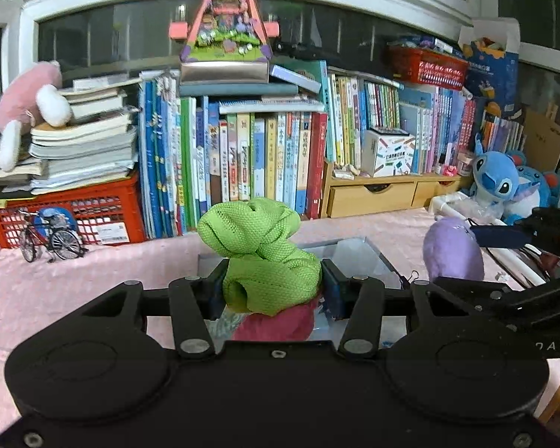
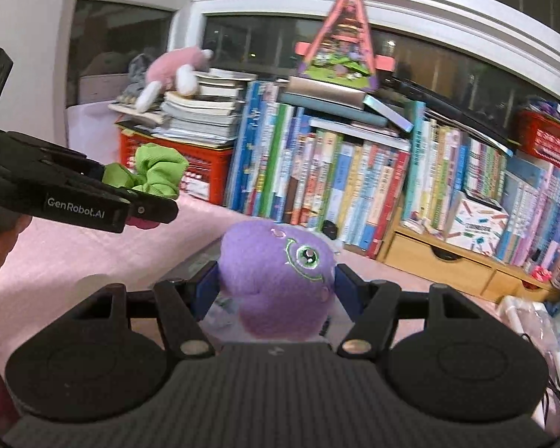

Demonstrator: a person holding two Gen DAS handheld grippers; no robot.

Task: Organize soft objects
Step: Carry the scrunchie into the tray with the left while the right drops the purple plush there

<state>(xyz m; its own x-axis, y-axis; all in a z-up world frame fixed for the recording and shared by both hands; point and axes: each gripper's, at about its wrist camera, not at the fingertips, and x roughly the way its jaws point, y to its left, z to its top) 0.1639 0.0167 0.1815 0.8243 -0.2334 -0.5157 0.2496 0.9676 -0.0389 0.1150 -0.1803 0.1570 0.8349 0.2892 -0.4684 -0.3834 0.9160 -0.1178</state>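
My left gripper is shut on a soft toy with green mesh leaves and a magenta body, held above a clear plastic box on the pink cloth. My right gripper is shut on a purple plush with a green embroidered eye, also held up over the box, whose edge shows just behind. In the left wrist view the purple plush hangs to the right. In the right wrist view the left gripper with the green toy is at the left.
A pink cloth covers the table. Behind stand a row of books, a red crate, a toy bicycle, wooden drawers, a pink plush on stacked books, and blue plush toys at the right.
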